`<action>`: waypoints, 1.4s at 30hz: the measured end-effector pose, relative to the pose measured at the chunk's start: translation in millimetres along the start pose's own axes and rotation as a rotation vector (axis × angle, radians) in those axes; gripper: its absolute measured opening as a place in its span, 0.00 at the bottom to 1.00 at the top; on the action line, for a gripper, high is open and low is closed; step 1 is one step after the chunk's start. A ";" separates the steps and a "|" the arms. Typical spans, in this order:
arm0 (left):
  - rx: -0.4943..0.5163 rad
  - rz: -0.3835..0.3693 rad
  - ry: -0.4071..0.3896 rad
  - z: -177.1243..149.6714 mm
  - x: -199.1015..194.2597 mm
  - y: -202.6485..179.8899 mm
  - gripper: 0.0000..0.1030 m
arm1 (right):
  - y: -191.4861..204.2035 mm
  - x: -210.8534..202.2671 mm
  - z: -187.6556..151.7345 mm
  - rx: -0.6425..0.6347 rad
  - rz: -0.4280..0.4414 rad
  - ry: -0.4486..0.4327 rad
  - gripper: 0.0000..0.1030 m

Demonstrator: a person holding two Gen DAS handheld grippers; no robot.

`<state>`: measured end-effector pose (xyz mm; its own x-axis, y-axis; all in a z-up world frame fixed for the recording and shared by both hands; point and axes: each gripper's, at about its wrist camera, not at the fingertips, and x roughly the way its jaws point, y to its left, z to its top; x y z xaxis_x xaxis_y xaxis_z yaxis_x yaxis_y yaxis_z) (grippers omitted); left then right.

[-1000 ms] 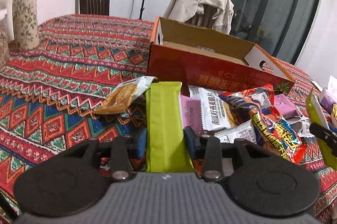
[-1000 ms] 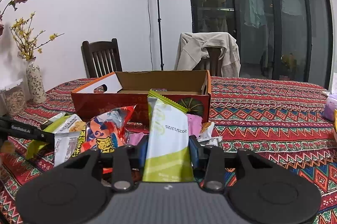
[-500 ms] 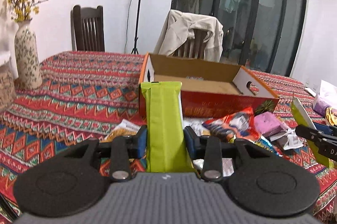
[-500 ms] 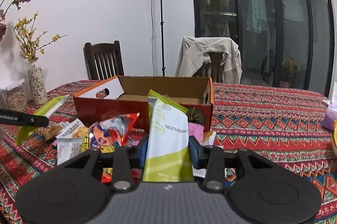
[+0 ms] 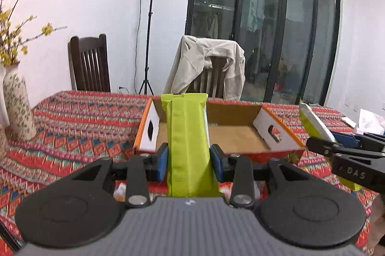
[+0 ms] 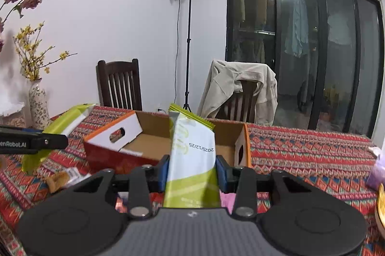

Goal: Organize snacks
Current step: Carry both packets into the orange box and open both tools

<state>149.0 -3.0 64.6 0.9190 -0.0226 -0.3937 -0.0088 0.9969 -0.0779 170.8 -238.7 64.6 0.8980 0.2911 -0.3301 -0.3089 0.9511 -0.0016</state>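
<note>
The lower end of each green packet (image 5: 187,142) (image 6: 192,159) is hidden behind its gripper's body. The loose snacks (image 6: 57,180) are largely covered, and the vase (image 5: 16,106) is cut off by the left edge.

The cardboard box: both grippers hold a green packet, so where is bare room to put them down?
The cardboard box floor is bare between its two handle flaps. The tablecloth right of it is open too. Loose snacks crowd the cloth before its near wall.

My left camera looks along my fingers, close over the open cardboard box (image 5: 240,135); my right one faces it from the right, sharing it.
</note>
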 end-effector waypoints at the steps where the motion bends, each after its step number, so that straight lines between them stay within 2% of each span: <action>1: 0.002 0.004 -0.005 3.7 3.0 -1.3 0.37 | 1.2 4.9 5.4 -0.004 -0.002 -0.003 0.37; 10: 0.023 0.043 -0.017 38.2 49.9 -12.2 0.37 | -1.4 54.3 38.1 0.024 -0.026 0.003 0.37; 20: 0.003 0.071 -0.014 59.1 107.8 -15.9 0.37 | -17.2 124.9 48.0 0.092 -0.067 0.055 0.37; 31: -0.019 0.091 0.046 34.7 155.3 -4.1 0.37 | -31.2 170.4 25.5 0.136 -0.074 0.103 0.37; 38: -0.036 0.080 0.058 25.7 157.6 6.9 0.38 | -31.7 171.8 19.9 0.133 -0.063 0.120 0.38; 39: -0.040 0.076 0.059 24.7 157.6 8.1 0.39 | -31.4 172.0 19.4 0.132 -0.064 0.124 0.38; 41: -0.040 0.071 0.047 23.3 156.0 9.8 0.47 | -32.2 172.4 18.4 0.139 -0.058 0.135 0.40; 42: -0.043 0.072 0.042 22.8 154.7 10.2 0.61 | -33.1 171.4 17.6 0.143 -0.059 0.134 0.39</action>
<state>300.1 5.3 23.8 0.8980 0.0446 -0.4378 -0.0917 0.9920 -0.0869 340.5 -218.4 24.8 0.8605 0.2268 -0.4561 -0.2003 0.9739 0.1065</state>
